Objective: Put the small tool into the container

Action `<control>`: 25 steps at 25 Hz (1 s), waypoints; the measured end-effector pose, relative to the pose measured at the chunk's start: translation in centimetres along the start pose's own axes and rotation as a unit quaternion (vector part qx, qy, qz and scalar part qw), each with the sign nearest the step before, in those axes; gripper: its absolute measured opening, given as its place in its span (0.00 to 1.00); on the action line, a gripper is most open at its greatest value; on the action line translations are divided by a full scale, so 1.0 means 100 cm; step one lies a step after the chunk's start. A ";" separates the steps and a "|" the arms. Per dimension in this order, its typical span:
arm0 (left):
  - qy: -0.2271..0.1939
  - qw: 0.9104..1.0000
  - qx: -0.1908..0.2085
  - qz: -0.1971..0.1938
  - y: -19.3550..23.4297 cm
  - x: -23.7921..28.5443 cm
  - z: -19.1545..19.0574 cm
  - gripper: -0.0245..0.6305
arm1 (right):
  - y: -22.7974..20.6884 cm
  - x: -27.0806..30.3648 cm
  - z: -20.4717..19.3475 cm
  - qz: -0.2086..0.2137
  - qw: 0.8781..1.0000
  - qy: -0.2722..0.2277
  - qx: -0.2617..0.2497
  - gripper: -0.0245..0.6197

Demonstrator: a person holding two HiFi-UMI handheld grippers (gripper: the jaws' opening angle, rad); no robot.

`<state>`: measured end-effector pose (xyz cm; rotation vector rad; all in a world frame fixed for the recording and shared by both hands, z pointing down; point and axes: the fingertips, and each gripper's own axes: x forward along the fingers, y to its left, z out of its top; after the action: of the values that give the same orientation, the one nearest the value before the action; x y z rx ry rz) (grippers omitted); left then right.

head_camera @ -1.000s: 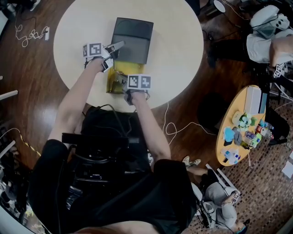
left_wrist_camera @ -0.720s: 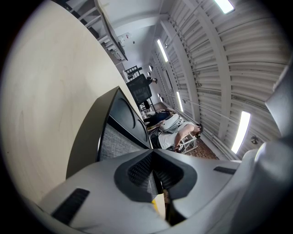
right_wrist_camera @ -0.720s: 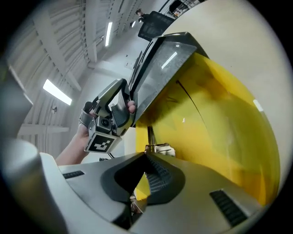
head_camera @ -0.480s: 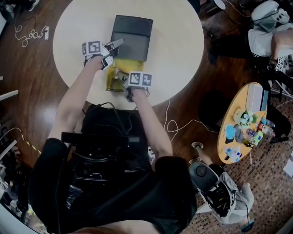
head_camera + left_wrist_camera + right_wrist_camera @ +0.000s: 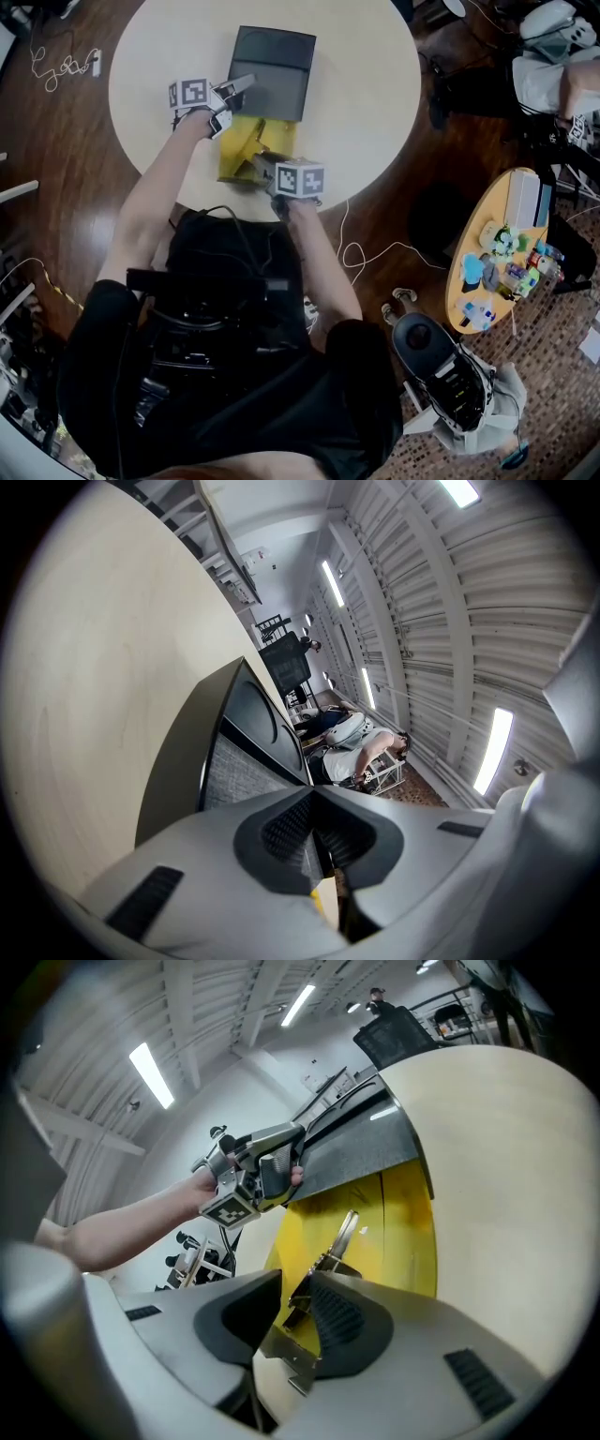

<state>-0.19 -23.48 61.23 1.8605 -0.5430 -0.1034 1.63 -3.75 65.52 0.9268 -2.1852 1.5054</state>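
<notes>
Small tool [image 5: 341, 1237], a slim metal piece, lay between the parted jaws of the right claw [image 5: 295, 1312], its far end reaching over the yellow inside of the container [image 5: 412, 1213]. The right claw's jaws had just been opening, and the pads stood clear of each other with the tool loose between them, leaning toward one pad. Whether its tip rested on the yellow floor could not be told.

The container [image 5: 246, 141] sat on the round pale desk [image 5: 366, 94], with its dark lid [image 5: 275, 70] swung back beyond it. The left claw [image 5: 242, 89] was clenched on the near edge of that lid, a thin strip of it caught between the pads. The right claw [image 5: 261, 161] hung at the container's near end, pointing down into it.
</notes>
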 end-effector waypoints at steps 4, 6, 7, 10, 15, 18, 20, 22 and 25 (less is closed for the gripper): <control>-0.001 1.000 -0.001 0.001 0.000 0.000 0.000 0.04 | -0.003 0.007 0.004 0.009 0.999 0.006 -0.031 0.12; -0.002 1.000 -0.001 0.002 0.000 0.001 0.000 0.04 | -0.003 0.016 0.007 0.005 0.999 0.018 -0.046 0.10; -0.002 1.000 -0.001 0.002 0.001 0.001 0.001 0.04 | -0.002 0.021 0.009 0.002 0.998 0.026 -0.059 0.11; -0.003 1.000 -0.001 0.003 0.001 0.001 0.001 0.04 | 0.002 0.039 0.009 0.000 0.995 0.048 -0.089 0.11; -0.003 1.000 -0.001 0.003 0.002 0.001 0.000 0.04 | 0.004 0.050 0.004 -0.015 0.994 0.058 -0.094 0.19; -0.003 1.000 0.000 0.001 0.001 0.001 0.000 0.04 | 0.008 0.043 0.004 -0.008 0.996 0.048 -0.073 0.21; -0.003 1.000 0.000 0.001 0.000 0.001 0.000 0.04 | 0.006 0.034 0.004 -0.010 0.997 0.041 -0.065 0.21; -0.002 1.000 0.000 0.001 0.000 0.001 -0.001 0.04 | 0.004 0.027 0.005 -0.014 0.997 0.032 -0.064 0.21; -0.002 1.000 -0.001 0.000 0.000 0.001 0.000 0.04 | 0.009 0.027 0.007 -0.012 0.996 0.027 -0.079 0.10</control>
<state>-0.11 -23.48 61.29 1.8596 -0.5447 -0.1069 -0.92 -5.04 66.21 0.8466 -2.2098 1.3097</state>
